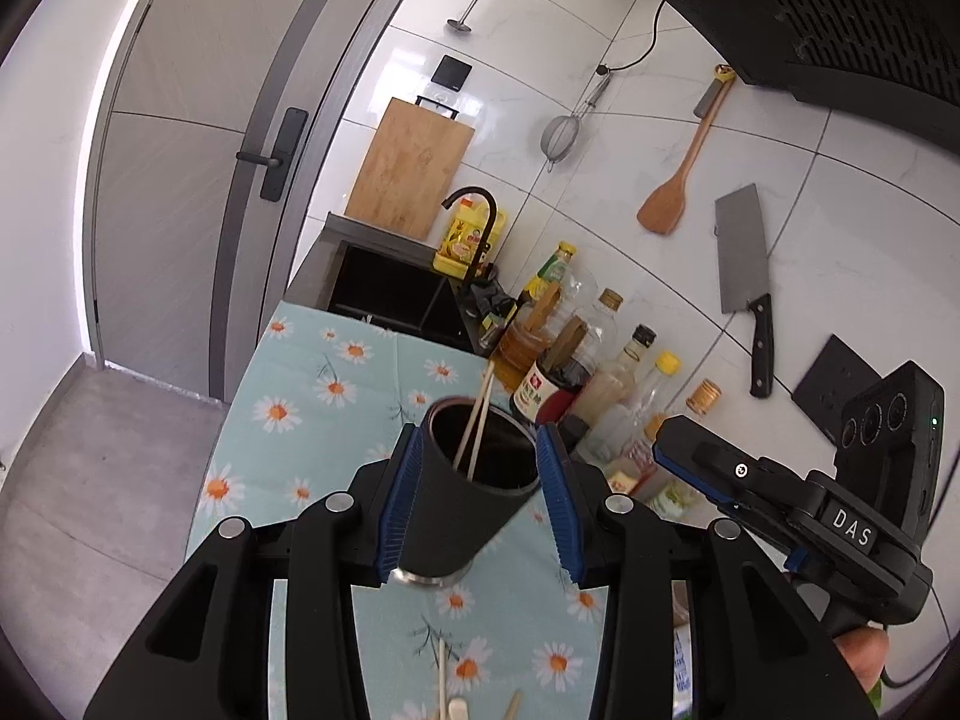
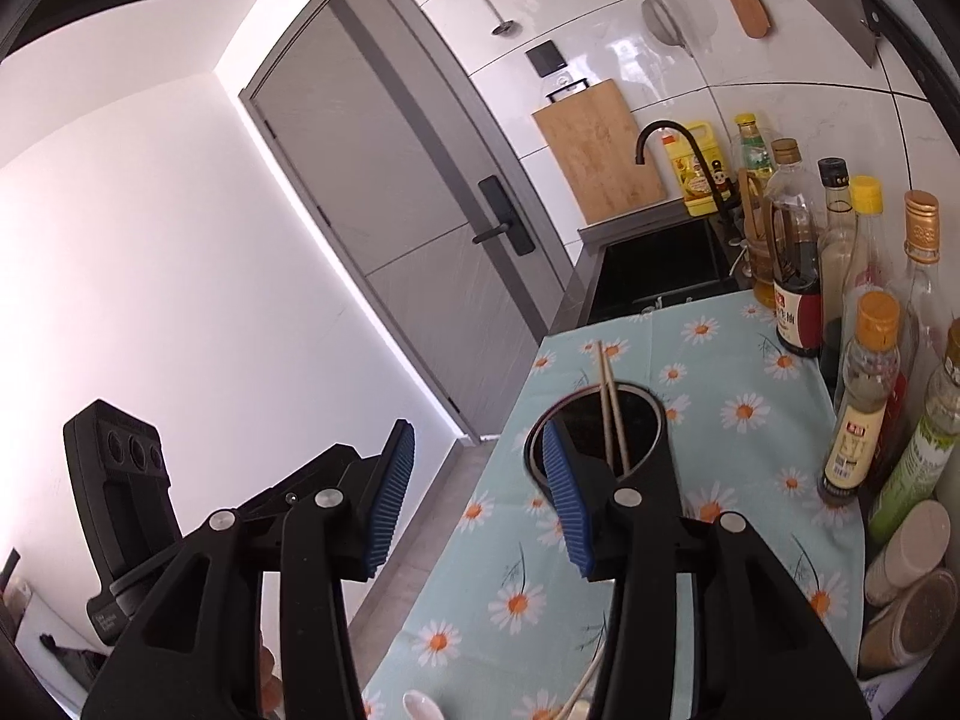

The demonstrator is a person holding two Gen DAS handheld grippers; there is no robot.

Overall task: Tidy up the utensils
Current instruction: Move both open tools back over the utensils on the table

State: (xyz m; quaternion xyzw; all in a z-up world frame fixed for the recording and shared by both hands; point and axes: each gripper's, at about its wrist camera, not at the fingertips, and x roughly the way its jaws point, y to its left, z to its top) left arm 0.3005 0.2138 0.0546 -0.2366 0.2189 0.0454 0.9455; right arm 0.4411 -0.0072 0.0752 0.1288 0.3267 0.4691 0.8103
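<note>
Two hazards to watch from here. Locate the dark matte cylindrical cup [image 1: 456, 510] upright on the pale blue daisy-print cloth [image 2: 750, 480], with a pair of thin pale wooden chopsticks [image 2: 612, 408] leaning out past its rim. Read the left gripper [image 1: 478, 429] as parted and probably pressing on nothing: frames the cup in its own view, yet sits off to one side of the cup in the right wrist view. Read the right gripper [image 2: 477, 427] as spread and empty, just short of the cup. First, expect a toppled cup from any sideways brush against the rim or the leaning sticks on approach; looks tall and narrow, so likely tips easily. Second, beware the crowded row of glass and plastic condiment bottles [image 2: 858, 396] just beside the cloth on the right: risks a knock from a wide swing of the right hand. Mind also the small white spoon [image 2: 420, 705] and a loose pale stick [image 1: 442, 672] at the near edge, partly out of view; could slide off with a dragged cloth.
</note>
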